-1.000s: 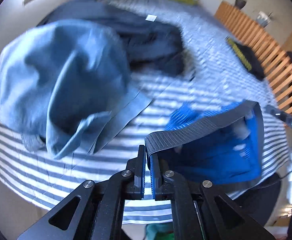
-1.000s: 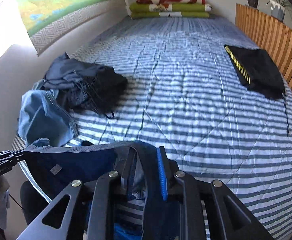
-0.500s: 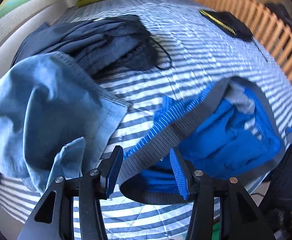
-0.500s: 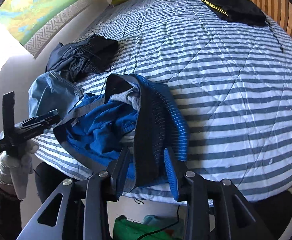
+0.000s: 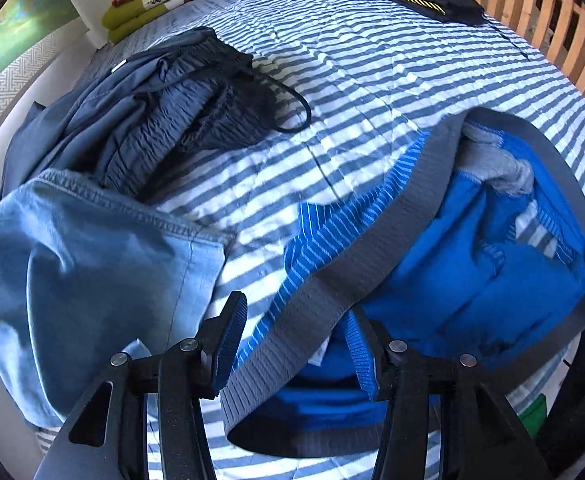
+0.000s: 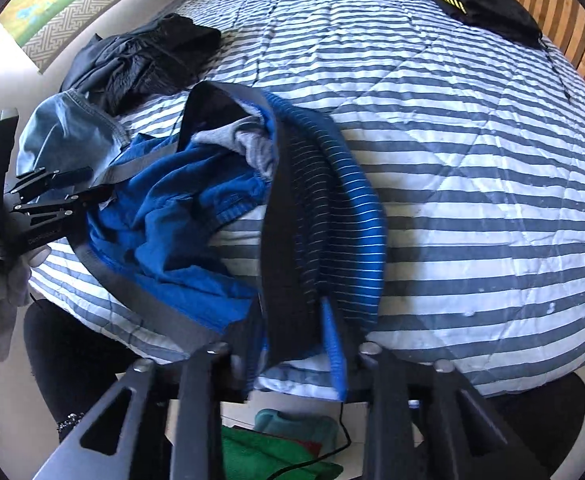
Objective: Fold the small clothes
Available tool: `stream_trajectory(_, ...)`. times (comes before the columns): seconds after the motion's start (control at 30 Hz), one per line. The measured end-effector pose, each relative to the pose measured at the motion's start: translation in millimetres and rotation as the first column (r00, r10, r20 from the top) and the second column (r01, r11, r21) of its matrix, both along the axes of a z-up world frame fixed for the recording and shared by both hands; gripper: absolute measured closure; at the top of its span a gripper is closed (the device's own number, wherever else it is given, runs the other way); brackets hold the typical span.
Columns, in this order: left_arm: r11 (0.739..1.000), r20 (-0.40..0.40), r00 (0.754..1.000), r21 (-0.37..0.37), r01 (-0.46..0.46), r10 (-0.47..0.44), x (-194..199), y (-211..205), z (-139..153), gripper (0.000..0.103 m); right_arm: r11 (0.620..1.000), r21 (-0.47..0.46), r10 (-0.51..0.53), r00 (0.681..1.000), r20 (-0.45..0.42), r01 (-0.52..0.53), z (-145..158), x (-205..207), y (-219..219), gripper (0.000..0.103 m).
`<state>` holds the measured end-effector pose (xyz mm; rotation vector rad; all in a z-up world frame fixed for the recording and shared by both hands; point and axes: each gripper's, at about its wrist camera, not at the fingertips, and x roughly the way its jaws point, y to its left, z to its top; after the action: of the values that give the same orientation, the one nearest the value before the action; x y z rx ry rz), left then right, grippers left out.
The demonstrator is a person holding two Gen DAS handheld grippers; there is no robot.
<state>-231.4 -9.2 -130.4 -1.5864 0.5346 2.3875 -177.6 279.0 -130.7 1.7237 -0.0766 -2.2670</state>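
Observation:
Blue briefs [image 5: 472, 272] with a grey waistband and striped sides lie crumpled at the near edge of the striped bed [image 5: 372, 72]. My left gripper [image 5: 296, 344] is open. The waistband runs loosely between its jaws, which are closing a little, and the pads stand off the cloth. In the right wrist view the briefs [image 6: 180, 208] spread left of my right gripper [image 6: 292, 344]. Its jaws are closing on the bunched dark waistband, and the pads press the cloth. The left gripper [image 6: 96, 184] shows at the far left, held by a gloved hand.
Light blue denim shorts [image 5: 72, 272] and dark navy shorts [image 5: 164, 112] lie heaped to the left. A folded black garment with yellow trim [image 6: 484, 8] rests far right by the wooden slats [image 5: 552, 20]. Folded blankets [image 5: 164, 4] sit at the bed's head. Green things [image 6: 276, 452] lie on the floor below.
Both grippers came down and the briefs went from hanging stretched between them to lying on the bed. The left jaws opened off the waistband. The right jaws widened, then narrowed again.

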Motion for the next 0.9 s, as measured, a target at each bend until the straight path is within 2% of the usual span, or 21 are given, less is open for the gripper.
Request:
stream_trajectory(0.03, 1.0, -0.006, 1.0, 0.004, 0.002, -0.002, -2.6, 1.3, 0.1, 0.06, 1.0, 0.005, 0.001, 1.0, 0.002, -0.001, 0.3, 0.0, 2.7, 0.087)
stream_trajectory(0.1, 1.0, 0.0, 1.0, 0.002, -0.004, 0.004, -9.4, 1.8, -2.9, 0.101, 1.0, 0.016, 0.017, 1.0, 0.005, -0.017, 1.0, 0.3, 5.6, 0.093)
stream_trajectory(0.17, 0.999, 0.007, 1.0, 0.02, -0.025, 0.025, -12.1, -3.4, -2.2, 0.101, 0.999, 0.017, 0.028, 1.0, 0.004, -0.028, 1.2, -2.3, 8.3, 0.099)
stream_trajectory(0.2, 0.999, 0.0, 0.999, 0.033, -0.04, 0.04, -11.8, -7.9, 0.5, 0.101, 0.995, 0.009, 0.102, 0.995, 0.008, -0.102, 0.6, -3.1, 9.8, 0.1)
stream_trajectory(0.33, 0.988, -0.064, 0.991, 0.105, -0.114, 0.121, 3.6, -39.3, 32.4, 0.101, 0.993, 0.063, 0.099, 0.994, -0.043, -0.097, 15.3, -4.5, 20.1, 0.101)
stream_trajectory(0.43, 0.967, -0.107, 0.98, 0.207, -0.145, 0.17, 26.9, -66.8, 73.6, 0.101, 0.995, 0.084, 0.068, 0.987, -0.143, -0.056, 51.4, -2.1, 43.4, 0.101)
stream_trajectory(0.5, 0.938, -0.116, 0.977, 0.321, -0.131, 0.176, 42.3, -84.0, 102.5, 0.101, 0.998, 0.033, 0.051, 0.981, -0.185, -0.046, 78.7, 0.4, 58.5, 0.101)
stream_trajectory(0.57, 0.925, -0.142, 0.974, 0.361, -0.117, 0.178, 48.9, -91.4, 124.3, 0.101, 0.999, 0.008, 0.053, 0.97, -0.237, -0.053, 103.9, 0.9, 62.8, 0.101)
stream_trajectory(0.7, 0.934, -0.144, 0.972, 0.333, -0.129, 0.186, 17.4, -79.6, 131.0, 0.101, 0.994, 0.086, 0.093, 0.94, -0.329, -0.068, 132.8, -22.4, 47.1, 0.101)
stream_trajectory(0.77, 0.921, -0.129, 0.97, 0.361, -0.147, 0.205, -10.5, -73.9, 136.1, 0.101, 0.99, 0.127, 0.095, 0.929, -0.357, -0.053, 142.6, -51.3, 39.5, 0.101)
stream_trajectory(0.8, 0.909, -0.133, 0.965, 0.385, -0.159, 0.225, -26.2, -71.2, 145.0, 0.101, 0.989, 0.145, 0.096, 0.923, -0.373, -0.044, 150.1, -65.3, 37.6, 0.101)
stream_trajectory(0.9, 0.853, -0.185, 0.94, 0.496, -0.161, 0.285, -56.8, -66.0, 191.9, 0.101, 0.964, 0.266, 0.112, 0.863, -0.492, 0.027, 192.1, -102.2, 34.7, 0.101)
